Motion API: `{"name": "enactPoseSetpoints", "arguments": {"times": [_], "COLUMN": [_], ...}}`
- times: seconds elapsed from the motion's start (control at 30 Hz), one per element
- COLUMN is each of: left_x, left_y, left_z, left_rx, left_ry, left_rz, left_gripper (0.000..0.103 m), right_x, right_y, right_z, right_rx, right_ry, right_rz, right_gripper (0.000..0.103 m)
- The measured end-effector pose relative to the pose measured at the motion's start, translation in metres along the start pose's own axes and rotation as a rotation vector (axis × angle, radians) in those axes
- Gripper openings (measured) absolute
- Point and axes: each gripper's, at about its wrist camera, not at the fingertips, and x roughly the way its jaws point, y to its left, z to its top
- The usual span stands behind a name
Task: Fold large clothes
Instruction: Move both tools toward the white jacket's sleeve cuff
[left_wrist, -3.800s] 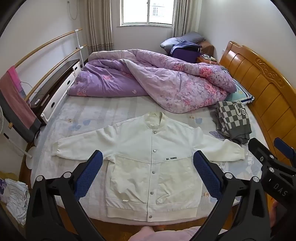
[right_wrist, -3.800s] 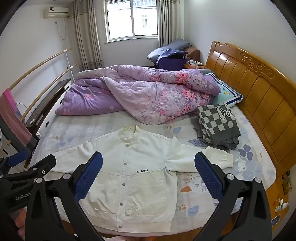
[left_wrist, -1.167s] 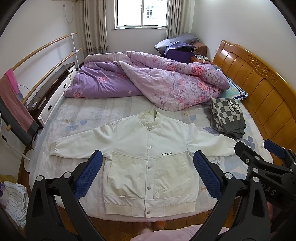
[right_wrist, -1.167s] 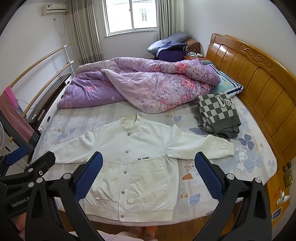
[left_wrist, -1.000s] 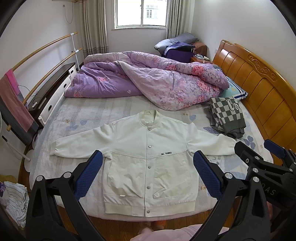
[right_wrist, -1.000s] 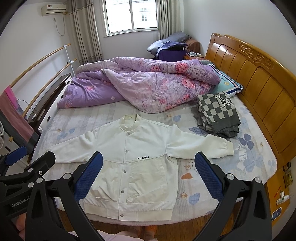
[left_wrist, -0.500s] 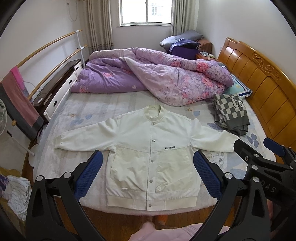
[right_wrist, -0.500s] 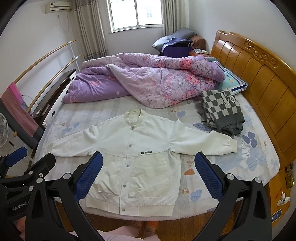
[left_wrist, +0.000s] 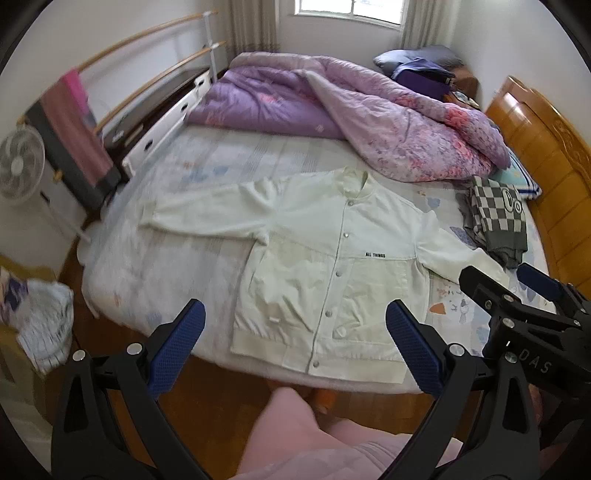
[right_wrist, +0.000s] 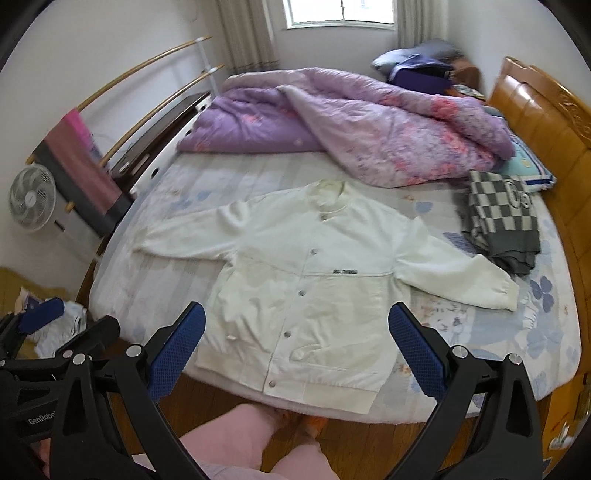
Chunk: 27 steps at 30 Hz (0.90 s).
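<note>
A white snap-front jacket (left_wrist: 332, 266) (right_wrist: 303, 273) lies flat on the bed, front up, both sleeves spread out sideways, hem at the near edge. My left gripper (left_wrist: 295, 347) hangs open above the floor just short of the hem, nothing between its blue pads. Equally wide open and empty, my right gripper (right_wrist: 295, 347) hovers over the jacket's lower hem. In the left wrist view the right gripper's body (left_wrist: 524, 317) shows at the right edge; in the right wrist view the left gripper's body (right_wrist: 55, 354) sits at lower left.
A rumpled purple quilt (left_wrist: 362, 114) fills the far half of the bed. A folded checkered garment (right_wrist: 502, 218) lies by the wooden headboard (right_wrist: 546, 122). A fan (right_wrist: 31, 197), a rail with a hung cloth (right_wrist: 81, 166), and floor laundry (left_wrist: 40, 317) are on the left. Pink-clad legs (right_wrist: 236, 439) stand below.
Both cameras swung left and tipped down, slightly blurred. The jacket now sits right of centre in the left wrist view, and the fan and floor have come into sight. The jacket itself has not moved.
</note>
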Motion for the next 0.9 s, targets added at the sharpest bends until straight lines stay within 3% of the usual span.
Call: {"name": "enactPoseSetpoints", "arguments": {"times": [0.3,0.47,0.77,0.9], "left_x": [0.011,0.022,0.085,0.119], "left_y": [0.06,0.106,0.238,0.298], "left_z": [-0.001,0.008,0.055,0.075], "left_rx": [-0.131,-0.149,-0.228,-0.207], "left_ry": [0.026,-0.008,0.026,-0.014], "left_rz": [-0.004,0.067,-0.027,0.023], "left_gripper": [0.098,0.098,0.098,0.098], "right_x": [0.034,0.067,0.128,0.164], "right_y": [0.051,0.092,0.182,0.22], "right_z": [0.019,0.032,0.076,0.101], "right_rx": [-0.104,-0.084,-0.004,0.027], "right_ry": [0.048,0.081,0.062,0.055], "right_rz": [0.12,0.167,0.125,0.12], "right_gripper": [0.096,0.096,0.096,0.096]}}
